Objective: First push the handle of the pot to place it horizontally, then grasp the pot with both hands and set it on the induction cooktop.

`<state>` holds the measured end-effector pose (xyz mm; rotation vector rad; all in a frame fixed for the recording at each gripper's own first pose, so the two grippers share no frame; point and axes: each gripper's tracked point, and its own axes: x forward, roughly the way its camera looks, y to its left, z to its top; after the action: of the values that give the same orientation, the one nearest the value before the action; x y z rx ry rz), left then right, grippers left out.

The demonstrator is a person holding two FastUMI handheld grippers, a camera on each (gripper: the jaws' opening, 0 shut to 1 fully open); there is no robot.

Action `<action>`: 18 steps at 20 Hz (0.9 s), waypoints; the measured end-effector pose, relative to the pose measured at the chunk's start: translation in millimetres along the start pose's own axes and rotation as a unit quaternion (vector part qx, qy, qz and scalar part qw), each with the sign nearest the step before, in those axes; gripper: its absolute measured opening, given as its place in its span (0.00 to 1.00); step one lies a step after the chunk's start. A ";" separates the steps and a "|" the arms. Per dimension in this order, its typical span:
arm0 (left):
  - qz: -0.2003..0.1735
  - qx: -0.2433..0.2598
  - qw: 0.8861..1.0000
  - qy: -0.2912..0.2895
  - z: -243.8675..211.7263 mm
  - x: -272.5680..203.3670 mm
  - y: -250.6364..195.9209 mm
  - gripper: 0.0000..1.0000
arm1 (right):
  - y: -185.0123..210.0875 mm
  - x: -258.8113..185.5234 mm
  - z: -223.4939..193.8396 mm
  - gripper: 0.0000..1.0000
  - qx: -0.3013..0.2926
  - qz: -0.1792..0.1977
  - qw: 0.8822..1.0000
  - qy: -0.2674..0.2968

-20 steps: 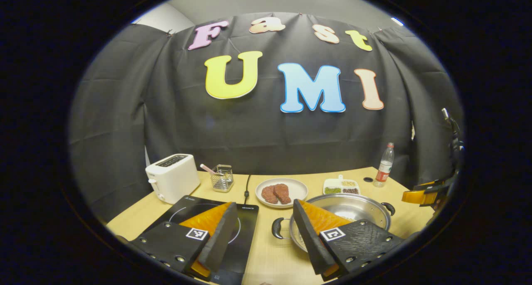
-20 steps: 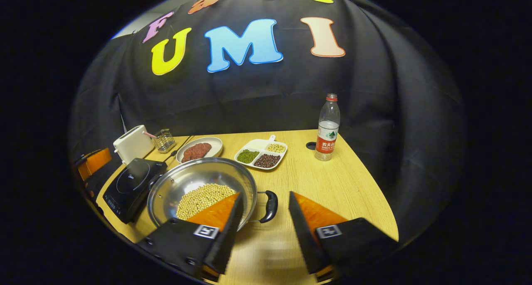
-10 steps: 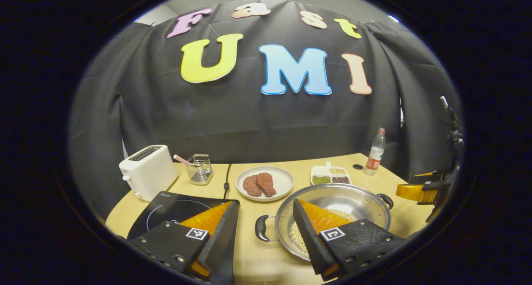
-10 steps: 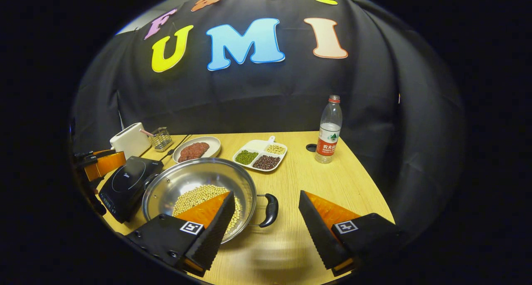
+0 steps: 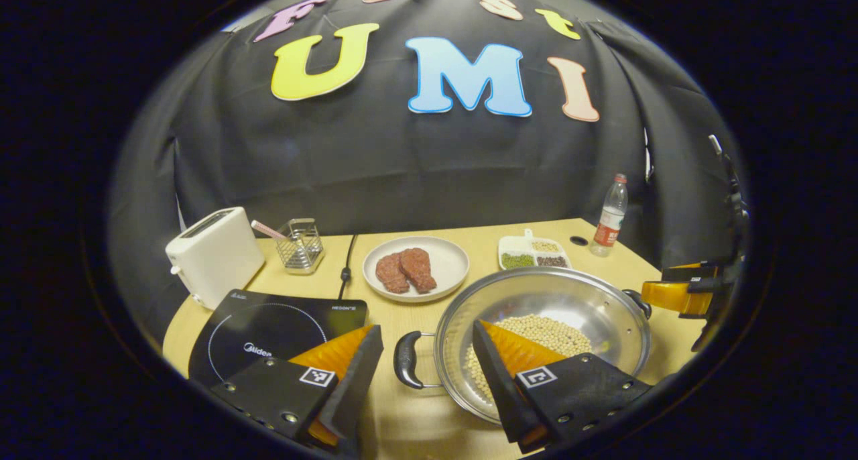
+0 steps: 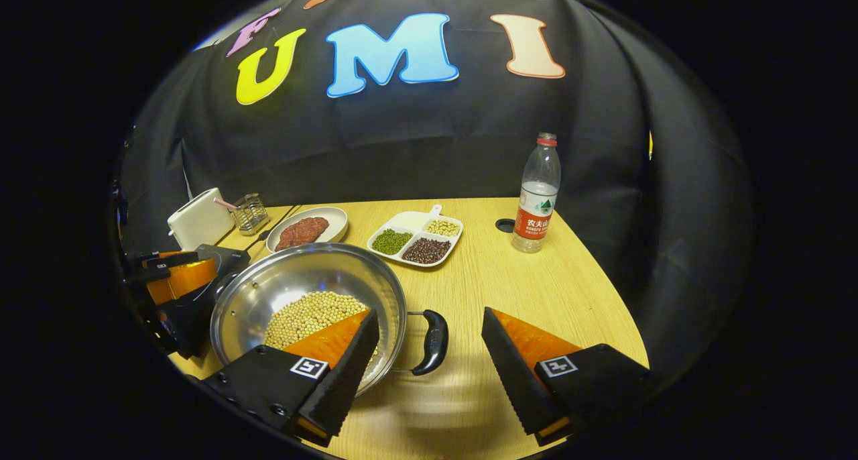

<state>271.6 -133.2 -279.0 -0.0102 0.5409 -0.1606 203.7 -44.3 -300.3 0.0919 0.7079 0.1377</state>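
In the left gripper view our open left gripper (image 5: pixel 422 373) straddles the near-left black handle (image 5: pixel 404 359) of the round steel pot of soybeans (image 5: pixel 543 312), right of the black induction cooktop (image 5: pixel 275 322), while in the right gripper view our open right gripper (image 6: pixel 429 366) brackets the other black handle (image 6: pixel 434 342), so we judge both must now close before lifting.

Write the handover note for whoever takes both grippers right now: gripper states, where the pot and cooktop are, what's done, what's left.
Left gripper: open, jaws straddling the pot's left handle, not gripping.
Right gripper: open, jaws straddling the pot's right handle, not gripping.
Pot: on the table, holding soybeans, handles lying side to side, beside the induction cooktop, not on it.
Done: handles look horizontal; both grippers lined up.
Left: close on both handles, lift level, set the pot on the cooktop.
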 end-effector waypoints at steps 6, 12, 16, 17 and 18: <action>-0.005 -0.011 0.999 0.042 -29.8 21.7 3.1 0.83 | 2.6 15.9 -11.8 0.99 -0.001 -0.002 1.000 0.022; -0.002 -0.009 0.998 0.067 -45.7 35.4 4.4 0.83 | 4.7 32.7 -26.2 0.99 0.004 -0.004 0.999 0.051; -0.003 -0.007 0.996 0.084 -55.2 44.2 3.2 0.80 | 6.9 39.3 -30.9 0.89 0.006 -0.002 0.998 0.062; -0.004 -0.011 0.996 0.084 -55.7 43.6 3.2 0.83 | 7.1 39.4 -32.3 0.82 0.006 -0.002 0.998 0.065; -0.006 -0.015 0.997 0.080 -54.7 43.3 3.2 0.80 | 8.1 40.5 -32.6 0.79 0.006 -0.001 0.998 0.066</action>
<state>280.6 -134.9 -348.3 -0.0301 0.7036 -0.1653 212.1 -28.8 -349.9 0.0931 0.8412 0.1386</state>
